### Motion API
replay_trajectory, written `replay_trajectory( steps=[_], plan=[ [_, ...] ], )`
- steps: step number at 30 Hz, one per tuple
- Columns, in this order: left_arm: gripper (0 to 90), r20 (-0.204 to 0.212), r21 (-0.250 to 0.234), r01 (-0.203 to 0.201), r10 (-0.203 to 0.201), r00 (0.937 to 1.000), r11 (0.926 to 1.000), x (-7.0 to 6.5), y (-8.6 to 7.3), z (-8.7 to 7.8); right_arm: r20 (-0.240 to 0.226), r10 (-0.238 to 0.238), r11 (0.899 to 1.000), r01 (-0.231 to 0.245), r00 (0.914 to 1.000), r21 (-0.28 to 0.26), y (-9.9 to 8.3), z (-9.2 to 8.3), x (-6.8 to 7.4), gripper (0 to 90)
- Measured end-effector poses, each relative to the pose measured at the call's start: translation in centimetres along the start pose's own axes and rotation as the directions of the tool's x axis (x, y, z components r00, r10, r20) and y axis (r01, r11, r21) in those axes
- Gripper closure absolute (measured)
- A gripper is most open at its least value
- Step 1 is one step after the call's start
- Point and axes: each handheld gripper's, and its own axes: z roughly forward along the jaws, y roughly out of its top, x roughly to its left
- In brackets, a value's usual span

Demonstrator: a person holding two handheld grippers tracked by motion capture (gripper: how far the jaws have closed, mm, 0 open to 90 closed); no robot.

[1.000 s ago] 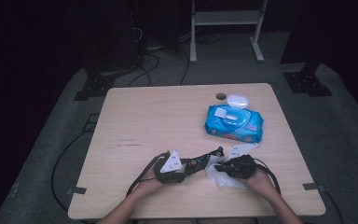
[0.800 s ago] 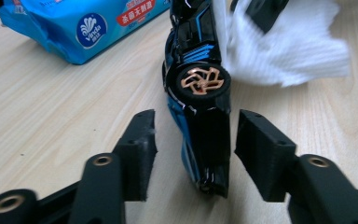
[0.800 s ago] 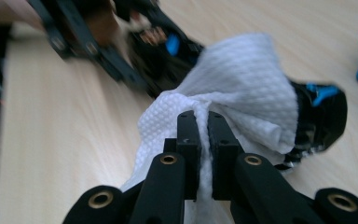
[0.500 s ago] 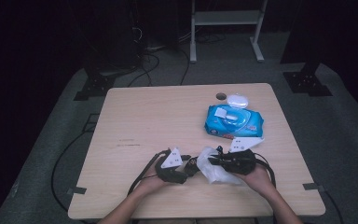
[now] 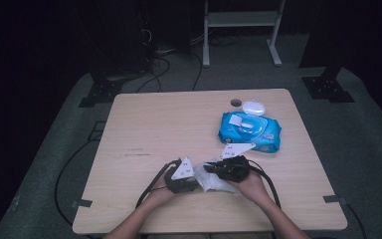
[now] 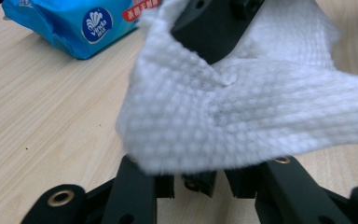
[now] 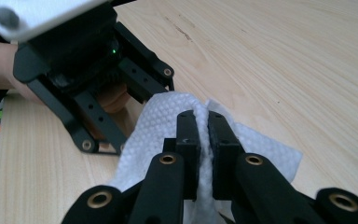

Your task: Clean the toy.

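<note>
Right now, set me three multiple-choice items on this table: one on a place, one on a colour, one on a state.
1. Where does the wipe pack lie?
A. far right part of the table
B. near left corner
C. on the floor

2. What colour is the wipe pack?
A. red
B. blue
C. green

3. How does the right gripper stand?
A. wide open
B. open above the pack
C. shut on the white wipe

Answers: 1 A, the high view shows it far right of the hands. 2 B, its wrapper is blue. 3 C, the right gripper view shows the jaws pinching the wipe.
</note>
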Motion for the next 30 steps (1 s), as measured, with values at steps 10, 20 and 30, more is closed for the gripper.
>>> replay_trajectory(
  steps=[10,20,30],
  plan=[
    [70.2,-0.005,-0.011,-0.001,0.001,1.0,0.9999,0.0,0.1,-0.1,0.102,0.032,0.999,-0.031,0.9942,-0.007,-0.9,-1.8,-1.3,84.6],
    [71.6,-0.014,-0.026,0.003,-0.003,0.9999,0.9997,0.1,0.1,-0.4,0.079,-0.01,1.0,0.01,0.9968,-0.001,0.0,-0.4,-0.2,84.6],
    [72.3,-0.015,-0.033,0.006,-0.006,0.9999,0.9994,0.2,0.2,-0.5,0.164,0.03,1.0,-0.03,0.9861,0.0,-1.0,-1.9,-1.6,85.0]
  ],
)
